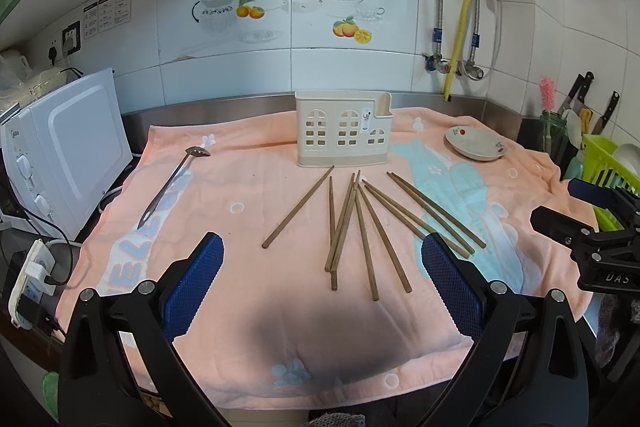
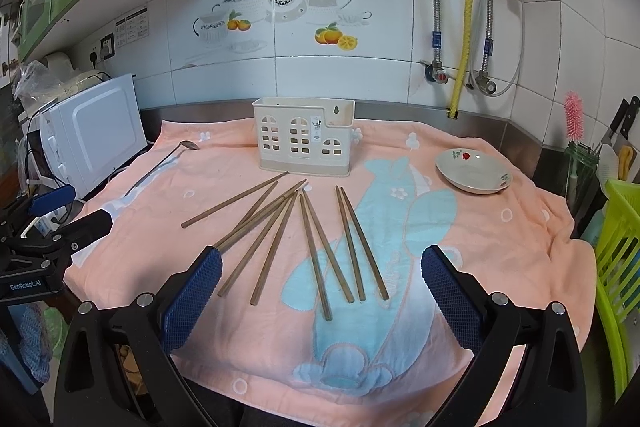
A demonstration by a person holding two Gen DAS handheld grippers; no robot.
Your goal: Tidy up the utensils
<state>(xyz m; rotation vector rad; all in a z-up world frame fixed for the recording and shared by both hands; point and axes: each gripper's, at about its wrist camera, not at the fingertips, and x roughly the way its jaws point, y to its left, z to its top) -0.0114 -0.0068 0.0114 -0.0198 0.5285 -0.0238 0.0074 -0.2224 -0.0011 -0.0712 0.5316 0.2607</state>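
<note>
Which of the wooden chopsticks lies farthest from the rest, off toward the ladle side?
The leftmost chopstick. It lies alone on the towel, slanting away from the others, with a clear gap; the remaining chopsticks fan out in pairs or overlap.

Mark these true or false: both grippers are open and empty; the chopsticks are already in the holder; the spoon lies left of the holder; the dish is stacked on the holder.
1. Both the left gripper and right gripper are open and empty. True.
2. The chopsticks are in the holder. False: they lie loose on the towel in front of it.
3. The spoon lies left of the holder. True.
4. The dish is stacked on the holder. False: it rests on the towel, to its right.
</note>
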